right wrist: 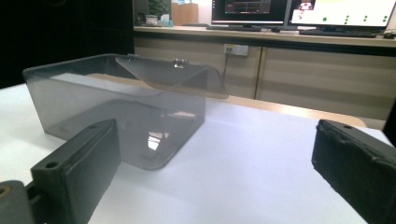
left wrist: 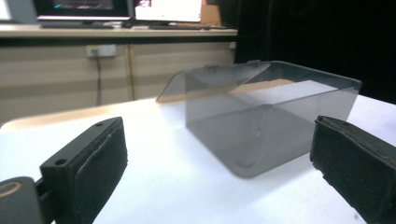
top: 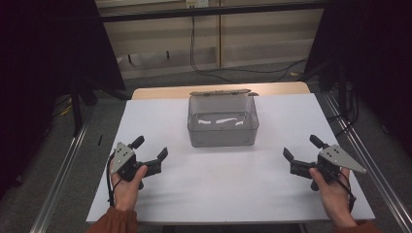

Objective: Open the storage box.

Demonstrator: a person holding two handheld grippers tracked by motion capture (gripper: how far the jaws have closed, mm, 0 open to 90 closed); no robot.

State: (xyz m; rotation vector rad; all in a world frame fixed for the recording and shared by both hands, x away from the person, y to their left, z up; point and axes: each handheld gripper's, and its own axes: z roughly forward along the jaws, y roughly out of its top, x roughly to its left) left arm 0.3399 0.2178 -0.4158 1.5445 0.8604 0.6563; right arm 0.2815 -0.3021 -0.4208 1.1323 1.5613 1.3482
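Note:
A clear grey plastic box [top: 222, 121] stands open in the middle of the white table [top: 272, 174], its hinged lid [top: 223, 92] tipped back at the far side. The box looks empty. My left gripper [top: 150, 147] rests near the table's left front, held by a hand, jaws wide apart and nothing between them. My right gripper [top: 301, 147] sits at the right front, also open and empty. The left gripper view has the box [left wrist: 261, 116] ahead to the right between the jaws. In the right gripper view the box [right wrist: 116, 116] lies ahead to the left.
The white sheet covers a wooden tabletop whose far edge [top: 160, 91] shows behind the box. Metal rails [top: 63, 170] run along both sides of the table. Cables [top: 233, 73] lie on the floor beyond, and a counter with monitors [right wrist: 299, 14] stands at the back.

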